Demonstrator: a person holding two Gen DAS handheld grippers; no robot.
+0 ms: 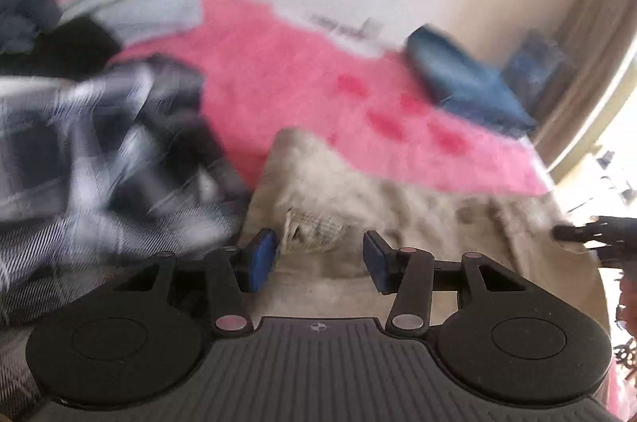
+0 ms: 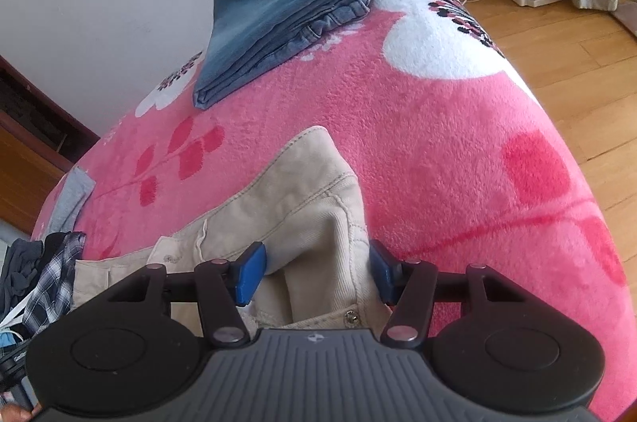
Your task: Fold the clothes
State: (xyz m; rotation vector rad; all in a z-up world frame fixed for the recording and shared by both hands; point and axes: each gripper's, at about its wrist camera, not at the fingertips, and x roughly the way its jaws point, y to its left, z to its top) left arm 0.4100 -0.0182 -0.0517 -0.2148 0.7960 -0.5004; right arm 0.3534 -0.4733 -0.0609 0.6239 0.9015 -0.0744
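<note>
Right gripper [image 2: 314, 272] jaws straddle a raised fold of the beige cotton trousers [image 2: 278, 191]; pad contact cannot be confirmed. Left gripper [image 1: 320, 260] jaws stand apart, empty, above the same trousers on the pink floral fleece blanket [image 2: 438, 151]. Folded blue jeans [image 2: 278, 20] lie well apart.

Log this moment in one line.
beige trousers on pink blanket | right gripper straddling waistband | left gripper open | jeans folded
</note>
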